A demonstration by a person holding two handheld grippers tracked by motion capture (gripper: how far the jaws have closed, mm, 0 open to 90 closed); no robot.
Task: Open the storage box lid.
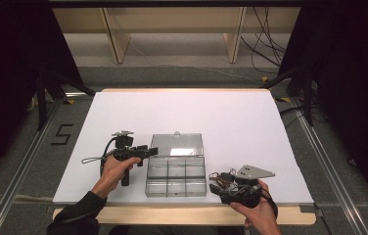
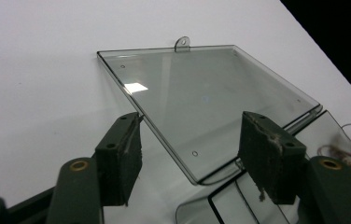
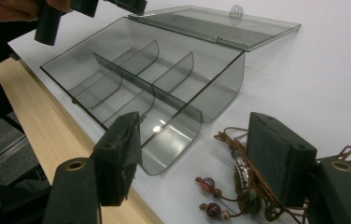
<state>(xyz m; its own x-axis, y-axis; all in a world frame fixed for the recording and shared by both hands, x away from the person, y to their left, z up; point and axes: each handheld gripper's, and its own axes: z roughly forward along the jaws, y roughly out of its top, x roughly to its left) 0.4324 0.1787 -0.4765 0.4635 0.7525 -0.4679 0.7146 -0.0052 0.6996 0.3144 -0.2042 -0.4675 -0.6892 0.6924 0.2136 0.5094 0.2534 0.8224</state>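
Organizer box (image 1: pixel 176 175) of smoky clear plastic is seen lying open near the front edge of the white surface (image 1: pixel 231 122), slightly left of the middle. Its lid (image 1: pixel 177 145) is folded back flat toward the far edge, with the small hang tab (image 1: pixel 176 133) pointing away from the person. The divided tray is set with its long axis parallel to the front edge; with lid and tray taken together, the opened box runs front to back. Curved dividers (image 3: pixel 131 79) are visible inside.

The left hand-held gripper (image 1: pixel 143 151) is held at the lid's left edge, its jaws spread wide on either side of the lid's near corner (image 2: pixel 197 175), with nothing clasped.

The right hand-held gripper (image 1: pixel 217 188) is held near the front right corner, its jaws wide apart over a beaded cord necklace (image 3: pixel 239 186) lying just right of the box; nothing is gripped.
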